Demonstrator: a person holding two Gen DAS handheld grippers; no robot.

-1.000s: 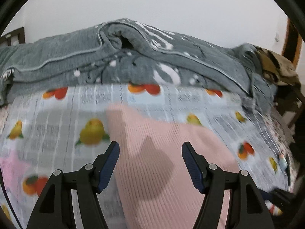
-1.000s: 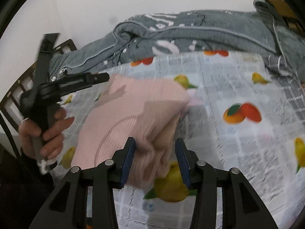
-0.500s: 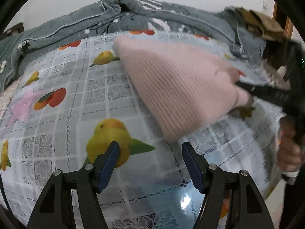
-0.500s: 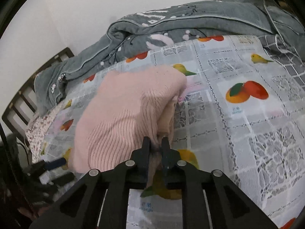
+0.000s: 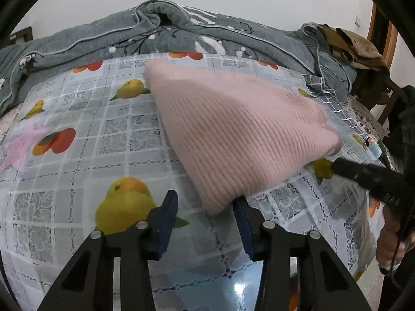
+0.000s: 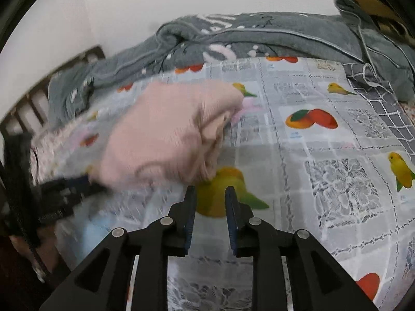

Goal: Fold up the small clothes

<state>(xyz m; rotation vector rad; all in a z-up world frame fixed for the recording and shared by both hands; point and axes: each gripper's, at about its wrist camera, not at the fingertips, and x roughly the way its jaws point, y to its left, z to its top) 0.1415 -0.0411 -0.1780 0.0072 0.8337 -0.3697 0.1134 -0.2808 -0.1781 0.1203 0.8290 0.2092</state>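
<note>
The right gripper [image 6: 207,197] has let go of the folded pink sweater [image 6: 166,140] at frame centre — jaws now parted and empty — while the left gripper [image 5: 205,211] stays spread, so this fold looks finished.

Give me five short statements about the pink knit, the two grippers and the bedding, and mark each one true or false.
1. The pink knit garment lies folded on the fruit-print cloth. True.
2. The right gripper is clamped on the garment. False: it is open, with only fruit-print cloth between its fingers.
3. The left gripper is open. True; the garment's near corner sits between its fingers.
4. A grey quilt is bunched along the far side by the wall. True.
5. The garment is blue denim. False: it is pink ribbed knit.
</note>
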